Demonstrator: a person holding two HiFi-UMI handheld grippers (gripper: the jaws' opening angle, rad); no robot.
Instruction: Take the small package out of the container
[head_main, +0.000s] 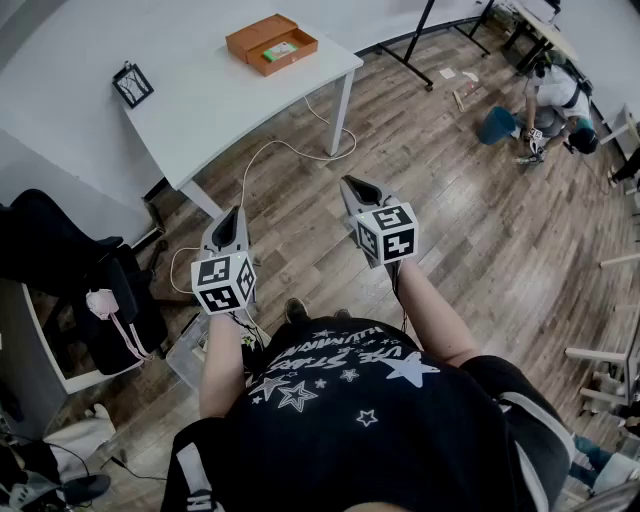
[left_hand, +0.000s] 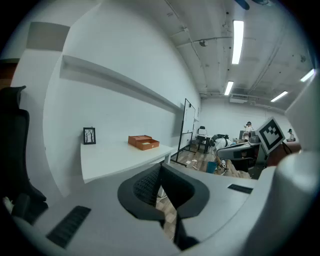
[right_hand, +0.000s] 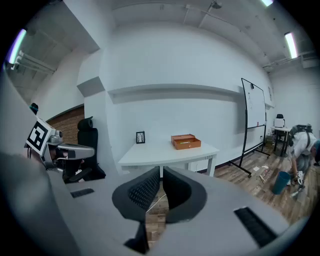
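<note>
The left tool (head_main: 233, 213) and right tool (head_main: 352, 186) are hanging clenched, empty. Nothing is needing a grip: the container (head_main: 271, 43) is sitting well apart at twelve o'clock.

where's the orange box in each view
Head view: orange box top centre, at the white table's far end.
Left gripper view: orange box left of centre, above the jaws.
Right gripper view: orange box right of centre, above the jaws.
Shared landmark: the framed picture on that table.
</note>
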